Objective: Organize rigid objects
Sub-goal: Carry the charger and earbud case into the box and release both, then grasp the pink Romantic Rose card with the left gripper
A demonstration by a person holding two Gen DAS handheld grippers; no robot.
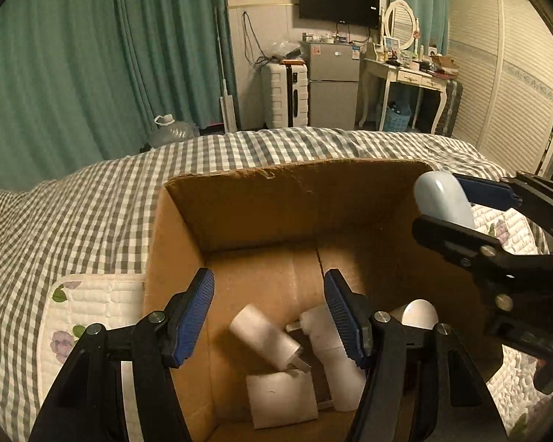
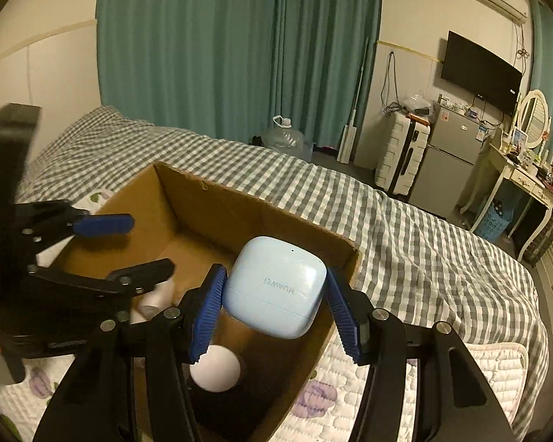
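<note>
An open cardboard box sits on the bed; it also shows in the right wrist view. My right gripper is shut on a light blue earbud case and holds it above the box's right side; the case also shows in the left wrist view. My left gripper is open and empty over the box's near part. Inside lie white chargers and a white round object.
The bed has a grey checked cover and a floral quilted pad. Beyond it stand a white suitcase, a small fridge, a dressing table and teal curtains.
</note>
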